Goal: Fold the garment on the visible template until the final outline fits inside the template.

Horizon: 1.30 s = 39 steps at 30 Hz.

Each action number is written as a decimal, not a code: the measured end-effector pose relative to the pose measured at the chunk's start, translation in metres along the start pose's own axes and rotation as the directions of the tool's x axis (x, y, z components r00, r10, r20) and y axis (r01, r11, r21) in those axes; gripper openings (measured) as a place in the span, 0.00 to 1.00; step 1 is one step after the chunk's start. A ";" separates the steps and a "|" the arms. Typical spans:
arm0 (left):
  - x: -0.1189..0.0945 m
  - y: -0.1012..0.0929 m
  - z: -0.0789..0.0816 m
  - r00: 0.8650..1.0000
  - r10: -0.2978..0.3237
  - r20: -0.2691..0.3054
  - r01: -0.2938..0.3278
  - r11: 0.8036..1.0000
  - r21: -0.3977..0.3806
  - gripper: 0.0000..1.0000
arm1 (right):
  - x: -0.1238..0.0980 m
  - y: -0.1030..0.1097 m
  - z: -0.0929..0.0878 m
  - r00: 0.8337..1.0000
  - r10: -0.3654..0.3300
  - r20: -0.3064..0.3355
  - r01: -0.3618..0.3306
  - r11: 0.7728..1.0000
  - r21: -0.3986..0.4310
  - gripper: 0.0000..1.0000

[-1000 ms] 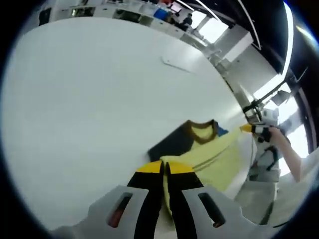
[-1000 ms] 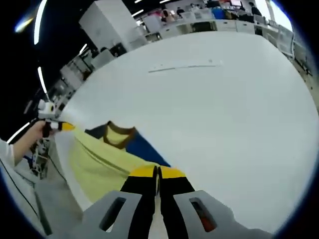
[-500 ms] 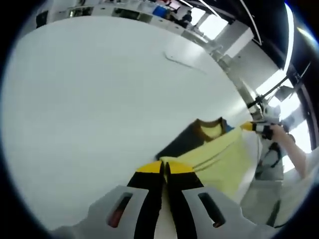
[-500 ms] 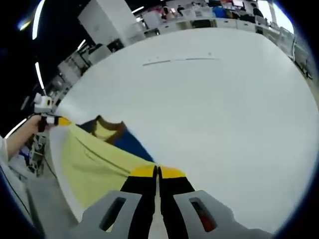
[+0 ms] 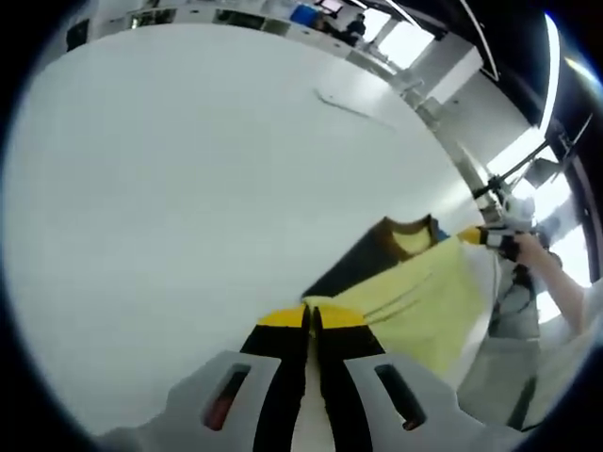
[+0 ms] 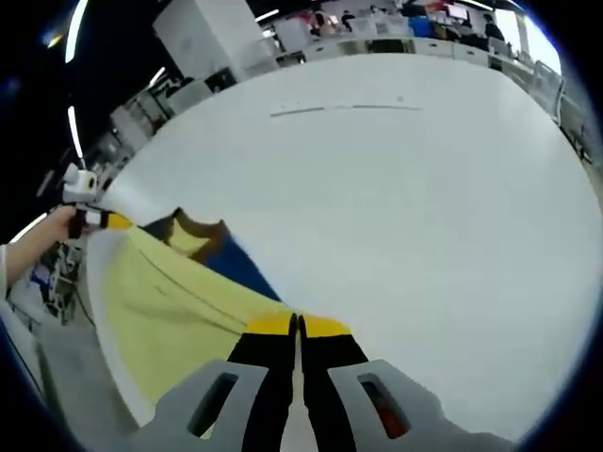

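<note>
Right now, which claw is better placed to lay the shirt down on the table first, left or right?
Neither clearly, I think. The left claw and the right claw are each shut on an edge of the yellow shirt, stretched between them over the white table. Lowering both together looks best.

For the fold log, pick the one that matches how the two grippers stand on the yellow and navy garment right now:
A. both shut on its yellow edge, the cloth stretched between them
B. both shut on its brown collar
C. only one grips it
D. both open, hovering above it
A: each view shows its own jaws closed on the yellow and navy garment, left gripper and right gripper, with the yellow edge running taut to the other gripper, clear of the brown collar.
</note>
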State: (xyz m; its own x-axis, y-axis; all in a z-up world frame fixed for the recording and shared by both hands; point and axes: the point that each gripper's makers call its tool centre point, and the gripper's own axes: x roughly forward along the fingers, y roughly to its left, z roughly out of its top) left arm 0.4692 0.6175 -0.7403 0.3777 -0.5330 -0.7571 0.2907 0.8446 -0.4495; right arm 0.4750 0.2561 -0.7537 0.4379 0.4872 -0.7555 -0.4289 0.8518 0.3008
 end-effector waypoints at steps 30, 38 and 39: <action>-0.007 0.000 0.003 1.000 0.014 0.022 -0.016 0.992 0.123 0.05 | -0.011 -0.005 0.001 0.998 -0.054 0.019 0.056 0.994 -0.098 0.12; -0.018 -0.003 0.002 0.999 0.021 0.035 -0.026 0.991 0.128 0.09 | -0.020 0.001 0.002 0.998 -0.056 0.037 0.059 0.994 -0.097 0.15; -0.019 -0.004 0.001 0.999 0.016 0.039 -0.021 0.991 0.129 0.09 | -0.022 0.003 0.002 0.998 -0.054 0.041 0.058 0.994 -0.096 0.16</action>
State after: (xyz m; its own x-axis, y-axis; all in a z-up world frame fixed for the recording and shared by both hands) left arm 0.4619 0.6238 -0.7235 0.4166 -0.5213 -0.7448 0.3940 0.8418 -0.3689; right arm 0.4662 0.2481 -0.7352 0.4924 0.4482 -0.7461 -0.4769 0.8560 0.1995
